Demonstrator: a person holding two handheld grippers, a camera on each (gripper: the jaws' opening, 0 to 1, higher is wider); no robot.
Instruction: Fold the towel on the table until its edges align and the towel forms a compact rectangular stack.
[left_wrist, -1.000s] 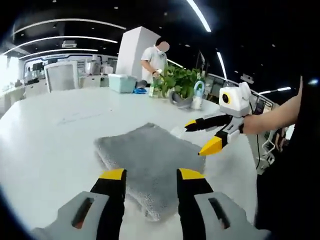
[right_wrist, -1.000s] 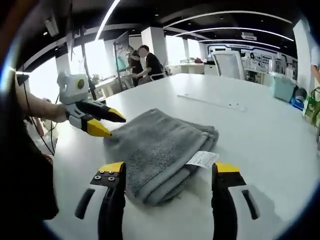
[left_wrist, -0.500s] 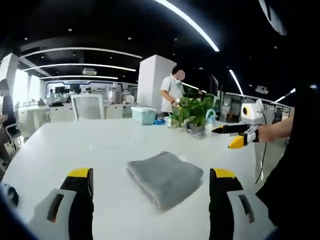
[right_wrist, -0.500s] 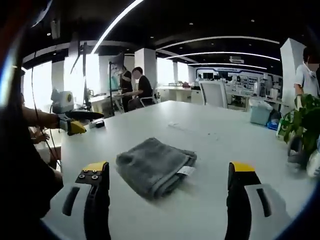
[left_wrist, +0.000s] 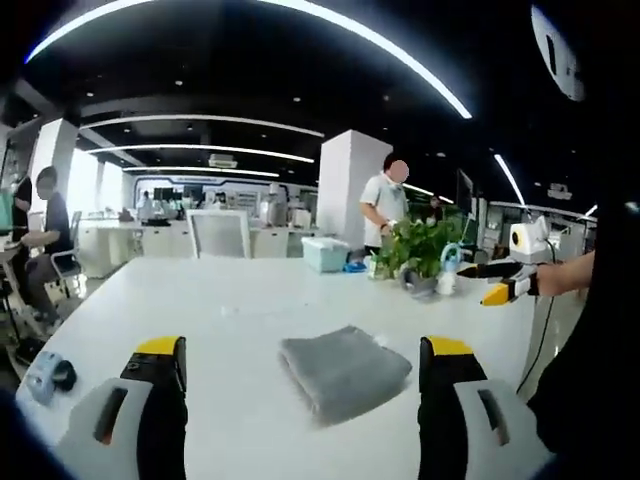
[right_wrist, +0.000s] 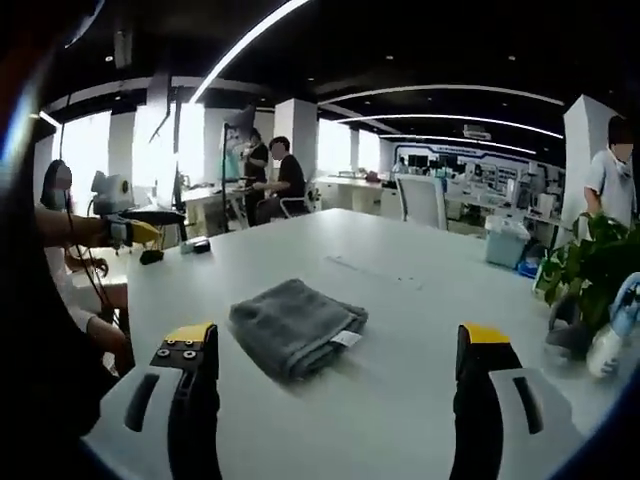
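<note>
A grey towel (left_wrist: 343, 370) lies folded into a compact rectangular stack on the white table (left_wrist: 200, 320); in the right gripper view the towel (right_wrist: 295, 325) shows a small white label at its near edge. My left gripper (left_wrist: 300, 395) stands open, back from the towel, nothing between its jaws. My right gripper (right_wrist: 335, 375) is open too, held well short of the towel. The right gripper (left_wrist: 490, 283) appears at the far right of the left gripper view, held in a hand off the table. The left gripper (right_wrist: 140, 225) shows at the left of the right gripper view.
A potted plant (left_wrist: 415, 245), a bottle (left_wrist: 447, 280) and a teal box (left_wrist: 325, 253) stand at the table's far side. A small device (left_wrist: 50, 375) lies near the left edge. A white chair (left_wrist: 220, 232) and people stand beyond the table.
Both grippers have pulled up and back from the towel, their jaws opening wider one second ago. The towel lies still and looks smaller in both views.
</note>
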